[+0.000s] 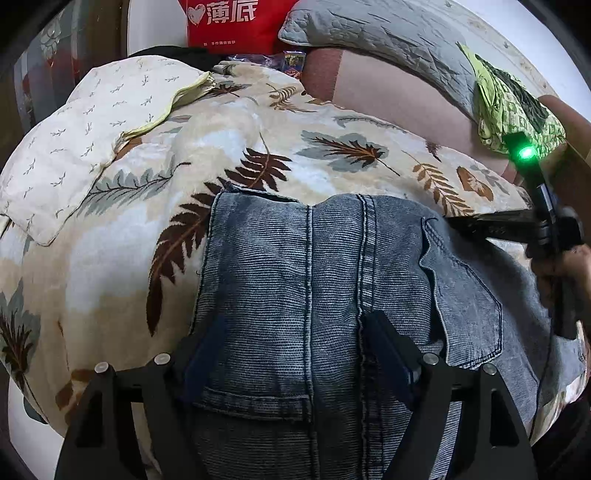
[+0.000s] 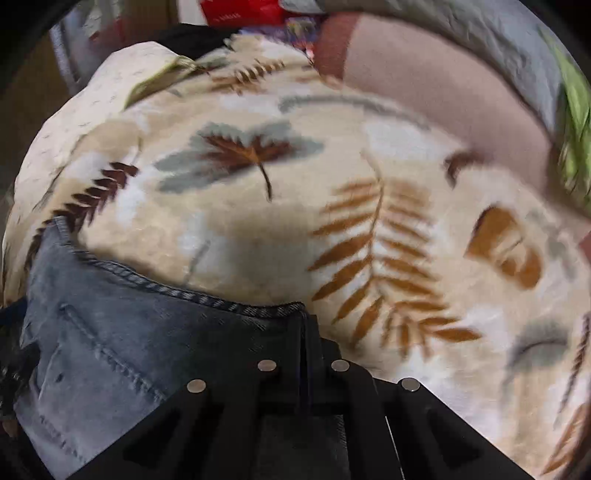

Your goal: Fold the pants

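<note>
The pants [image 1: 332,280] are grey-blue jeans, lying folded on a leaf-print blanket [image 1: 258,155]. In the left wrist view my left gripper [image 1: 295,325] is open, its two fingers resting on the denim either side of the centre seam. My right gripper shows at the right edge of that view [image 1: 480,223], at the jeans' far right side. In the right wrist view my right gripper [image 2: 304,321] is shut on the hemmed edge of the jeans [image 2: 129,332]. That view is blurred by motion.
A cream pillow [image 1: 92,133] lies at the blanket's left. A grey quilt [image 1: 388,33], a red bag [image 1: 229,22] and a green printed cloth [image 1: 513,107] sit at the back and right. A pinkish sheet [image 1: 399,99] borders the blanket.
</note>
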Demonstrator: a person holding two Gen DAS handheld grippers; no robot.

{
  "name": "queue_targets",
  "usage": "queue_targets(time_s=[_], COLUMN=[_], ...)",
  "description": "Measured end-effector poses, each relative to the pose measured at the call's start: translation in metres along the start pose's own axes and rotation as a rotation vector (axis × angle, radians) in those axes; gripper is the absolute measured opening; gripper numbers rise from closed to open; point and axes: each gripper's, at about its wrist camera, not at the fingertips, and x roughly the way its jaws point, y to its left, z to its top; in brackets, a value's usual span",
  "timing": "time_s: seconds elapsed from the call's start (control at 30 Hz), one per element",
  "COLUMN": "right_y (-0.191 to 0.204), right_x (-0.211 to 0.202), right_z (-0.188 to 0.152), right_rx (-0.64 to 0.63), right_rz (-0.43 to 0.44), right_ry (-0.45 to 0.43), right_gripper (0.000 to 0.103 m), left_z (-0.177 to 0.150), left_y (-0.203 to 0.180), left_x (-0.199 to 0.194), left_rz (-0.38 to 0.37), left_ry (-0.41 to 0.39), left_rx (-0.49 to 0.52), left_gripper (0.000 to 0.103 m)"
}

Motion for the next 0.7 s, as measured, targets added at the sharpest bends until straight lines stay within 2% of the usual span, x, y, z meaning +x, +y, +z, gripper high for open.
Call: queue_targets(time_s=[0.07, 0.1, 0.13, 0.17, 0.27, 0.3, 0.4, 0.5, 0.6, 0.7], right_y=[-0.006, -0.010, -0.014, -0.019, -0.029, -0.035, -0.043, -0.058, -0.090, -0.130], right_x=[-0.001, -0.005, -0.012, -0.024, -0.062, -0.081, -0.116, -0.132, -0.131, -0.127], right_z=[-0.001, -0.003, -0.006, -0.011, -0.032, -0.049, -0.095, -0.145, -0.191, -0.231], right_rx=[0.044, 0.069, 0.092, 0.123, 0.223, 0.289, 0.398, 0.502, 0.626, 0.818], right_rz=[0.018, 0.023, 0.023, 0.014, 0.045, 0.068, 0.157, 0.232, 0.223, 0.251], right_ry=[-0.051, -0.053, -0.056, -0.072, -0.156, -0.193, -0.234, -0.224, -0.211, -0.215], right_gripper=[0.006, 0.013, 0.026, 0.030, 0.048, 0.060, 0.062, 0.062, 0.062, 0.062], left_z=[-0.001, -0.001, -0.001, -0.001, -0.002, -0.002, -0.004, -0.004, -0.004, -0.005], left_y=[-0.001, -0.001, -0.002, -0.002, -0.005, -0.006, -0.009, -0.012, -0.014, -0.021], left_x=[0.000, 0.000, 0.000, 0.000, -0.001, -0.001, -0.002, -0.003, -0.007, -0.030], left_rz=[0.008, 0.011, 0.016, 0.020, 0.039, 0.049, 0.071, 0.093, 0.108, 0.118], left_ry=[-0.006, -0.006, -0.007, -0.008, -0.016, -0.020, -0.031, -0.045, -0.059, -0.126], left_rx=[0.007, 0.009, 0.010, 0.011, 0.019, 0.023, 0.035, 0.049, 0.059, 0.064], left_gripper=[0.080, 0.081, 0.081, 0.081, 0.081, 0.081, 0.082, 0.082, 0.082, 0.082])
